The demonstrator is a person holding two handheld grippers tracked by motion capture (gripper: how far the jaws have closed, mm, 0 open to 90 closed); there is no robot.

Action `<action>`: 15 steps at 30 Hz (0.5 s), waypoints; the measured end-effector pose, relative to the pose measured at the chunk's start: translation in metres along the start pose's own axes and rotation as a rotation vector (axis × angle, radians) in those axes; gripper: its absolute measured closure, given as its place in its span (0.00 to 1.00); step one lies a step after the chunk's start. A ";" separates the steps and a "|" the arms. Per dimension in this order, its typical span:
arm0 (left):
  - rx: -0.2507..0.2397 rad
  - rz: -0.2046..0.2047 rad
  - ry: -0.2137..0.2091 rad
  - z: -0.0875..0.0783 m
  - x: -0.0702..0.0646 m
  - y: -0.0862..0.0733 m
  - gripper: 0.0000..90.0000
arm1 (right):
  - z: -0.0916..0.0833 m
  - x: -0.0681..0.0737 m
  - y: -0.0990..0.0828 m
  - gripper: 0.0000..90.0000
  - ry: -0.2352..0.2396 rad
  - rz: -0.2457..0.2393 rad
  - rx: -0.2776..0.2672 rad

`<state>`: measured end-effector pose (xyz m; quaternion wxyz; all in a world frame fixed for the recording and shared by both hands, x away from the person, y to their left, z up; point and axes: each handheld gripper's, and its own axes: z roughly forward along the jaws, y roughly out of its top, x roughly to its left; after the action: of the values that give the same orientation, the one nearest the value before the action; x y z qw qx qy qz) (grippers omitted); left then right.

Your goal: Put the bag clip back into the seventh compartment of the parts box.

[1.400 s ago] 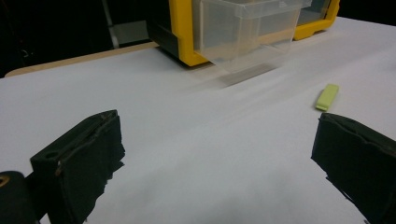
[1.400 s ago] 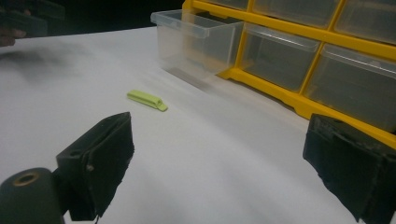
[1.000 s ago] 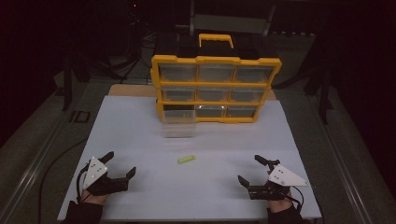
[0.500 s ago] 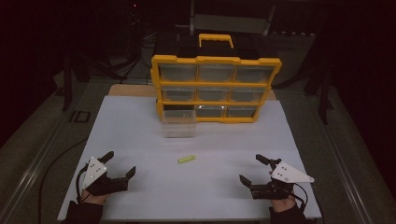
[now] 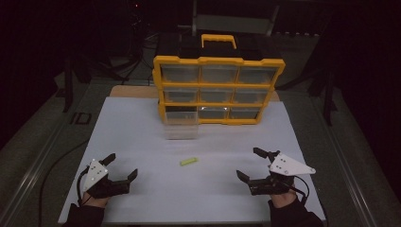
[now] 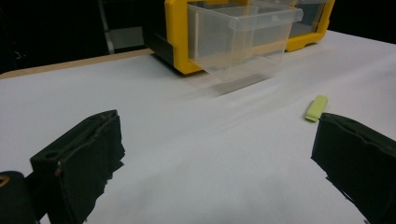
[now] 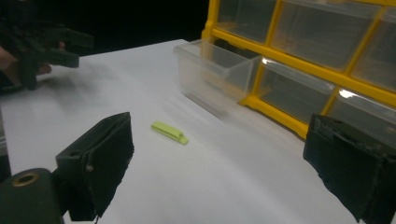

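Note:
A small yellow-green piece (image 5: 188,161) (image 6: 316,108) (image 7: 169,132) lies flat on the white table sheet (image 5: 142,132), midway between my two grippers. Behind it stands a yellow drawer cabinet (image 5: 218,90) with clear drawers; its bottom-left drawer (image 5: 181,125) (image 6: 243,37) (image 7: 212,70) is pulled out and looks empty. My left gripper (image 5: 121,166) (image 6: 215,163) rests near the front left edge, open, nothing between its jaws. My right gripper (image 5: 250,163) (image 7: 224,172) rests at the front right, open and empty too.
The cabinet has a black top with a yellow handle (image 5: 218,40). A strip of wooden tabletop (image 5: 132,91) shows behind the sheet. Dark floor, cables and stands (image 5: 71,90) surround the table. In the right gripper view the other hand and gripper (image 7: 42,44) sit far left.
Both grippers stay near the front edge; the right one has shifted very slightly. The piece and the drawer have not moved.

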<state>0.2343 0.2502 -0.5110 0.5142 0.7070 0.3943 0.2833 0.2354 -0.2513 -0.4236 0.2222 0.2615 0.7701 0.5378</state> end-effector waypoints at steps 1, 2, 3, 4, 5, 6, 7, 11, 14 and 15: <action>0.000 0.001 -0.001 0.000 0.000 0.000 0.02 | 0.002 0.000 0.003 0.09 -0.005 -0.009 -0.004; 0.000 0.000 -0.002 0.000 0.000 0.000 0.02 | 0.004 0.000 0.006 0.09 0.000 -0.006 -0.008; 0.000 -0.001 -0.002 0.000 0.000 0.000 0.02 | 0.006 -0.001 0.009 0.09 0.006 -0.005 -0.009; -0.001 0.000 -0.003 0.000 0.000 0.000 0.02 | 0.008 -0.001 0.011 0.09 0.005 -0.006 -0.017; -0.002 -0.001 -0.004 0.000 0.000 0.000 0.02 | 0.010 -0.001 0.014 0.09 0.015 -0.007 -0.020; -0.002 -0.003 -0.005 0.000 0.000 0.000 0.02 | 0.013 -0.001 0.016 0.09 0.018 -0.006 -0.015; -0.003 -0.004 -0.006 0.000 0.001 0.000 0.02 | 0.015 -0.001 0.017 0.09 0.017 -0.012 -0.012; -0.007 -0.003 -0.007 -0.002 0.001 0.000 0.02 | 0.025 -0.002 0.020 0.09 0.031 -0.003 -0.014; -0.009 0.000 -0.009 -0.002 0.000 0.000 0.02 | 0.033 -0.002 0.020 0.09 0.032 0.002 -0.008; -0.009 0.000 -0.010 -0.002 0.000 0.000 0.02 | 0.036 -0.002 0.020 0.09 0.032 0.003 0.000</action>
<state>0.2330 0.2507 -0.5104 0.5192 0.7062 0.3906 0.2815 0.2625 -0.2209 -0.4158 0.2087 0.2540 0.7732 0.5423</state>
